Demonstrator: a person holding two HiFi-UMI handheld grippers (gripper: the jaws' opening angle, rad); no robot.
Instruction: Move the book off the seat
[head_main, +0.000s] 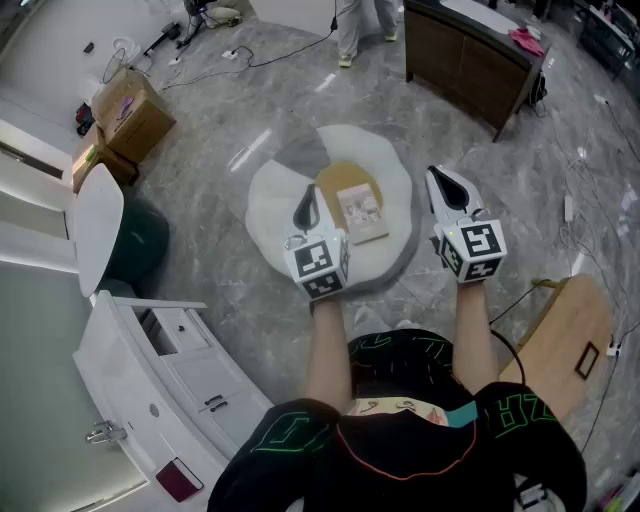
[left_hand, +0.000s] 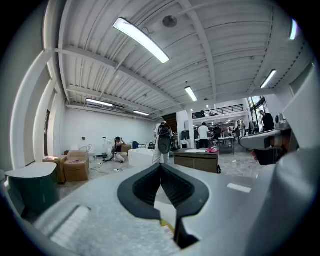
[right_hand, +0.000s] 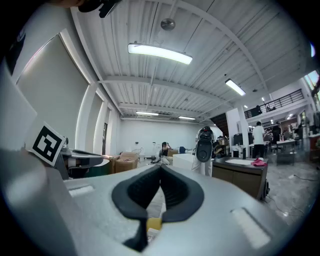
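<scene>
Marble floor (head_main: 200, 130), book (head_main: 362, 212) on white seat (head_main: 268, 215), cover print unreadable, left tongs (head_main: 308, 192) and right tongs (head_main: 436, 177) clenched empty.

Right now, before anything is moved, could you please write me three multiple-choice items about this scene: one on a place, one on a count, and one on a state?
1. Where does the book lie?
A) on the floor
B) on the round white seat
C) on the wooden cabinet

2. How many books are on the seat?
A) one
B) two
C) three

3. In what state are the left claw and the right claw?
A) both open
B) the left one shut on the book
C) both shut and empty

Answers:
1 B: the head view shows it near the seat's middle.
2 A: only one book shows there.
3 C: each gripper view shows the jaws together with nothing between them.
</scene>
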